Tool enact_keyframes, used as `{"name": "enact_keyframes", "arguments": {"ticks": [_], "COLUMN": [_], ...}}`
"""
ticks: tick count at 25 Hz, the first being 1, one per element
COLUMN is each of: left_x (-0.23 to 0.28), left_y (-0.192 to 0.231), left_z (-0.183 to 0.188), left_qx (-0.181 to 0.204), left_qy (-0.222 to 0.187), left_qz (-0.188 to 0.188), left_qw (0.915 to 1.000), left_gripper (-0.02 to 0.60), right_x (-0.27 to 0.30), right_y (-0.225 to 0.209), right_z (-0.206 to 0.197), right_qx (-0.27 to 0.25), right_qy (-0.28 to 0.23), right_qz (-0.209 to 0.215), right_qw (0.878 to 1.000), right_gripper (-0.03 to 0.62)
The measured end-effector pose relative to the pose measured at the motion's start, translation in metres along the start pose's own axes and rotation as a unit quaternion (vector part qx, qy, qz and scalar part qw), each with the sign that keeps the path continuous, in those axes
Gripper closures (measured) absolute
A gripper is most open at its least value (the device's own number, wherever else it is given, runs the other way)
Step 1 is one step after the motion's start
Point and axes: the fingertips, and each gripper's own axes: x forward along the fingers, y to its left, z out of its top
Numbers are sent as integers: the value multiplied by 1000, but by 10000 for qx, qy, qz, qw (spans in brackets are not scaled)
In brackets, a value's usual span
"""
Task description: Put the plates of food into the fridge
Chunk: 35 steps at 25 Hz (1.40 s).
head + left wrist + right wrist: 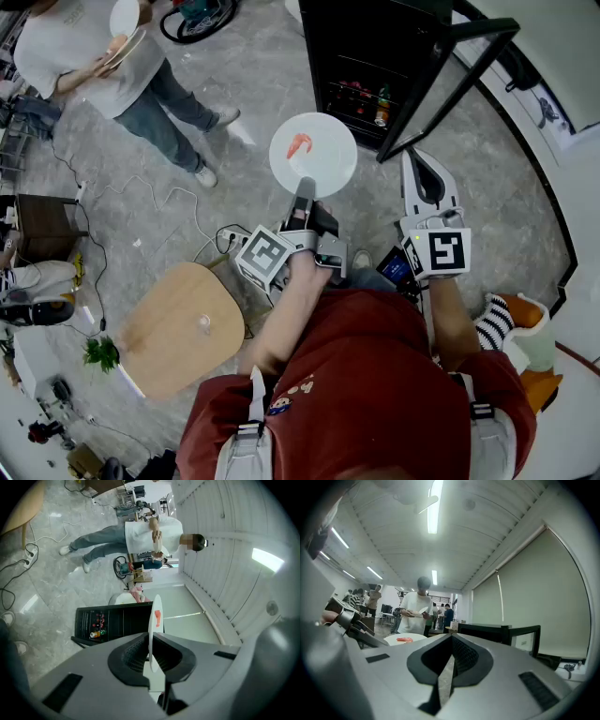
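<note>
My left gripper (302,195) is shut on the near rim of a white plate (313,155) carrying a small orange-red piece of food (298,143). In the left gripper view the plate (153,630) stands edge-on between the jaws, with the food (158,616) on its right face. The black fridge (366,75) stands just beyond the plate with its glass door (450,75) swung open. Bottles (382,105) sit on a lower shelf. My right gripper (428,180) is shut and empty, to the right of the plate near the door's edge. The right gripper view shows the plate (405,639) at its left.
Another person (112,66) stands at the far left holding plates (124,33). A round wooden table (178,328) is at my lower left. A power strip with cables (225,239) lies on the floor between the table and me.
</note>
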Motion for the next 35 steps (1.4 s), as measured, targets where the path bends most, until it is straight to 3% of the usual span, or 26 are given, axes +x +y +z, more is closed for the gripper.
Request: {"name": "enact_keyframes", "arguments": {"ticks": [15,35], "left_x": [3,36], "left_y": [1,8], "left_z": [-2,-56], "left_qx": [-18,181], "left_qy": [-69,-162], "left_qz": [75,328], "left_qw": [9999,9992], "left_gripper": [558,558], "right_x": [1,-9], "right_y": [-8,-73], "right_z": [-14,-43], "right_qx": [4,338], "right_qy": [56,13], "right_qz": [28,175], "right_qw": [10000,9993], "right_gripper": [583,583]}}
